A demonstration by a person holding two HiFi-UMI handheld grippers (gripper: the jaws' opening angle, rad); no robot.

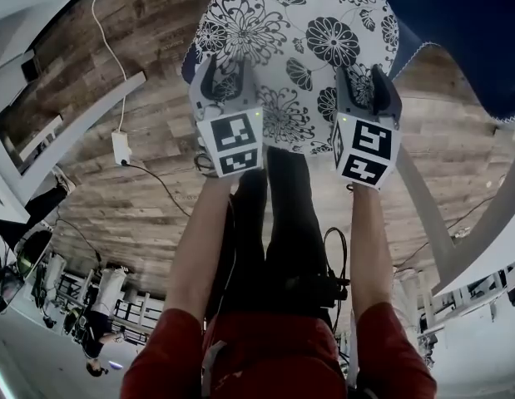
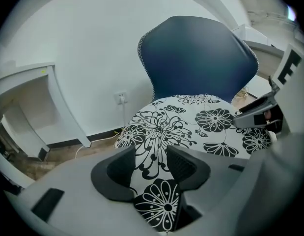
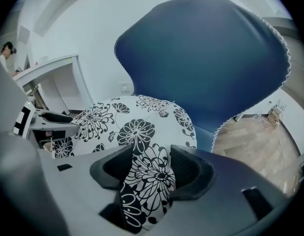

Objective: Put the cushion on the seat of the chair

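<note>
Cushion (image 2: 191,124) edge pinched tight in left claw (image 2: 151,163), also in right claw (image 3: 148,173), blue chair (image 3: 201,58) just behind

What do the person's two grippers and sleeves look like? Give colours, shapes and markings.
The left gripper and right gripper are pale grey with dark textured pads. Each carries a cube of black-and-white square markers. The sleeves are red.

Head view steeply down, gripper views close, level, facing chair (image 2: 196,58), all sharing cushion (image 1: 299,48)
</note>
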